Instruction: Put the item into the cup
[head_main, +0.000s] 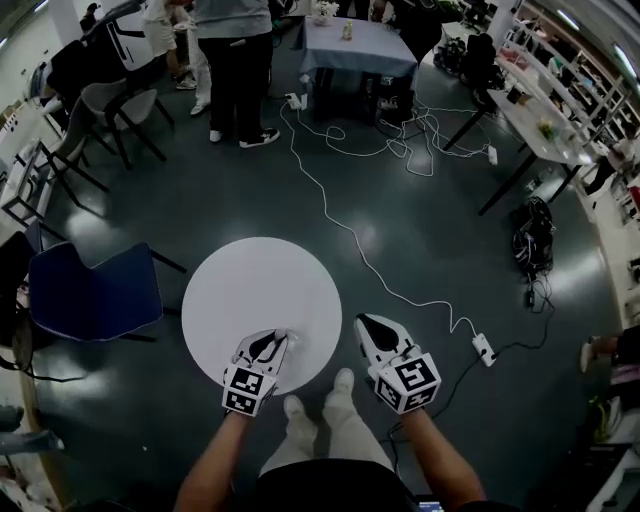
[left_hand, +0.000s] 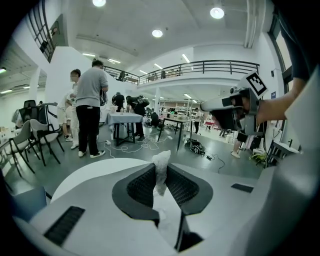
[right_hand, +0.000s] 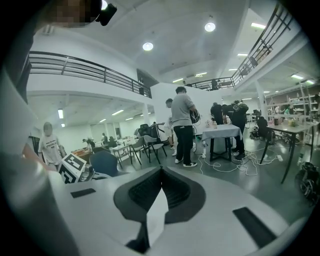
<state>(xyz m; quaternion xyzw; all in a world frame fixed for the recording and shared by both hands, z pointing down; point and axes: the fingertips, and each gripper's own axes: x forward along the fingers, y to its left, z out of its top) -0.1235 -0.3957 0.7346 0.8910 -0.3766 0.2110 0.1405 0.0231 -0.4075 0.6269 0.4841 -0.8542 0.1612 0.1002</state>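
Observation:
A crumpled white item (left_hand: 161, 167) stands upright between the pads of my left gripper (left_hand: 161, 181), which is shut on it. In the head view that gripper (head_main: 274, 342) hovers over the near edge of a round white table (head_main: 255, 285), and the item (head_main: 284, 337) shows as a small white tuft at its tips. My right gripper (head_main: 364, 323) hangs just off the table's right side, above the floor. Its jaws (right_hand: 161, 173) meet with nothing between them. No cup shows in any view.
A blue chair (head_main: 95, 292) stands left of the table. A white cable with a power strip (head_main: 483, 349) runs across the dark floor to the right. People stand by a grey table (head_main: 358, 45) at the back. The person's shoes (head_main: 318, 398) are below the table's near edge.

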